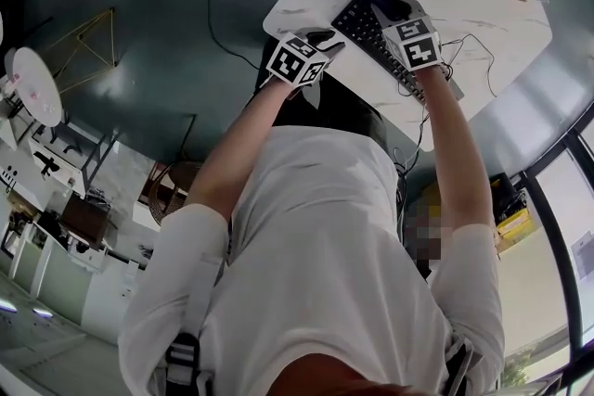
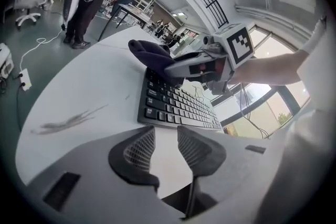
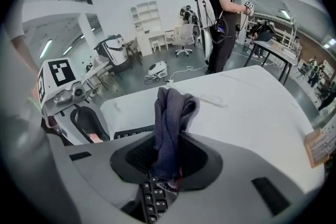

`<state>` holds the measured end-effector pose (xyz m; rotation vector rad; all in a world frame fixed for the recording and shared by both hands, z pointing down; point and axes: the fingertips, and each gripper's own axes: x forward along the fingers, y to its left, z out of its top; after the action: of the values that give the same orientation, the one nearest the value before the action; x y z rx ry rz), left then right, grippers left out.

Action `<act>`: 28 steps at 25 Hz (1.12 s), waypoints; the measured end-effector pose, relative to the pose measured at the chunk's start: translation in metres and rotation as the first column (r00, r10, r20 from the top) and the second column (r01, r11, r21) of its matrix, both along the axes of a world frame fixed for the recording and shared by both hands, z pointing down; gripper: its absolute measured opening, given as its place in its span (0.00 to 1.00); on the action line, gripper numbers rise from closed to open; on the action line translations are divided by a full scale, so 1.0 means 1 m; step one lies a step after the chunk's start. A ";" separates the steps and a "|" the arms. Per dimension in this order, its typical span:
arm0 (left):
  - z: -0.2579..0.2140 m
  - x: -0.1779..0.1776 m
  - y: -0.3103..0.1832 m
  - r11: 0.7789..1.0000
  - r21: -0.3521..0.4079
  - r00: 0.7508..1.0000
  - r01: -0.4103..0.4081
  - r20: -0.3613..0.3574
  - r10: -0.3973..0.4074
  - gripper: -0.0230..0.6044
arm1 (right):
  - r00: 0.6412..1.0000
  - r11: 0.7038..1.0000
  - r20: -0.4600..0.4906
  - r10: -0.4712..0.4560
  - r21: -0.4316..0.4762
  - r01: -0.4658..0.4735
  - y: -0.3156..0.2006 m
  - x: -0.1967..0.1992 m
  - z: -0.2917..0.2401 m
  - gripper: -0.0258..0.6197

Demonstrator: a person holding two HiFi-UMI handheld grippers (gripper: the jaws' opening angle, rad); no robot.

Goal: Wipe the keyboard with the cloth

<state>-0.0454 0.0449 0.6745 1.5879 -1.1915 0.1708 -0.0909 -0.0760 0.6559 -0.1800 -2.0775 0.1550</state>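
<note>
Evidently the right tongs (image 3: 167,162) pinched the dark cloth (image 3: 170,113) over the keyboard (image 2: 178,105) at centre frame; the left tongs (image 2: 167,149) gaped empty nearby. Unsteadied, the keyboard might skid under the wipe.

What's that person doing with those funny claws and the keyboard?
A person is holding a claw in each hand to clean a black keyboard on a white table. The right claw is pinching a dark cloth and holds it over one end of the keyboard. The left claw is open and empty, pointing at the table just in front of the keyboard. I can't tell whether the cloth is touching the keys.
</note>
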 end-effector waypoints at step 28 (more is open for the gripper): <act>0.001 -0.011 0.031 0.999 -0.006 0.999 -0.036 -0.010 0.036 0.24 | 0.993 0.924 0.013 -0.121 -0.363 0.117 0.126 0.019 -0.006 0.22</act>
<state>-0.0559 0.0757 0.6750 1.6040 -1.1542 0.1890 -0.0715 0.0497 0.6497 -0.5293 -2.0056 0.4658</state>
